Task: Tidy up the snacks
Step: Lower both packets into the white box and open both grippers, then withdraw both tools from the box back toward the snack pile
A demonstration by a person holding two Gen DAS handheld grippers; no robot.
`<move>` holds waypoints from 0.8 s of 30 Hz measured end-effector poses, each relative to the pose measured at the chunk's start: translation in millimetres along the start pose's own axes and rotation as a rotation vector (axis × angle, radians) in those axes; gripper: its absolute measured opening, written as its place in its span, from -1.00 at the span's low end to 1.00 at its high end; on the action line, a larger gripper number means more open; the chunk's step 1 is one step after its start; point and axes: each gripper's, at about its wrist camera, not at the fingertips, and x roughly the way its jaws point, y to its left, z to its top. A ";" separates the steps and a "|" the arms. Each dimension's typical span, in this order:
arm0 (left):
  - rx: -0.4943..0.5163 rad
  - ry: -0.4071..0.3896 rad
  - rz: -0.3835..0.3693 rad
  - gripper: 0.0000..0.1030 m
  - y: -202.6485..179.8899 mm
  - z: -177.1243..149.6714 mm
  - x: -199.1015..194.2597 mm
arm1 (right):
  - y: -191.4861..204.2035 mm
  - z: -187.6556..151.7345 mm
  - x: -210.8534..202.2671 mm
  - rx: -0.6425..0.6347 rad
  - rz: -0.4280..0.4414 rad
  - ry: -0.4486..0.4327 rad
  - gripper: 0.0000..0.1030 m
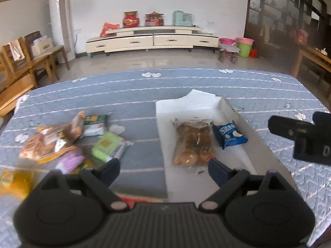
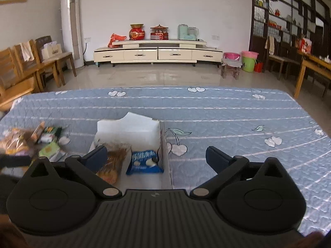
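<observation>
- Two snacks, a brown bag point(image 1: 193, 144) and a blue packet point(image 1: 229, 133), lie in our white box point(image 1: 238, 113).
- Both the left gripper point(image 1: 164, 168) and the right gripper point(image 2: 156, 158) stand wide open, holding nothing.
- Loose snacks point(image 1: 62, 140) lie ahead-left of our left jaws, nearer that hand; the green packet point(image 1: 107, 144) runs diagonally.
</observation>
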 end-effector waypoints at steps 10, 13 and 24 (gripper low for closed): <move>0.002 -0.047 0.029 0.78 14.0 -12.2 -40.2 | 15.8 1.8 -13.2 0.011 0.006 0.016 1.00; -0.007 -0.052 0.032 0.78 19.8 -16.7 -48.2 | 22.3 -2.5 -15.0 0.012 0.018 0.021 1.00; -0.030 -0.074 0.055 0.78 40.0 -28.3 -67.5 | 47.6 -16.8 -26.4 -0.035 0.058 0.033 1.00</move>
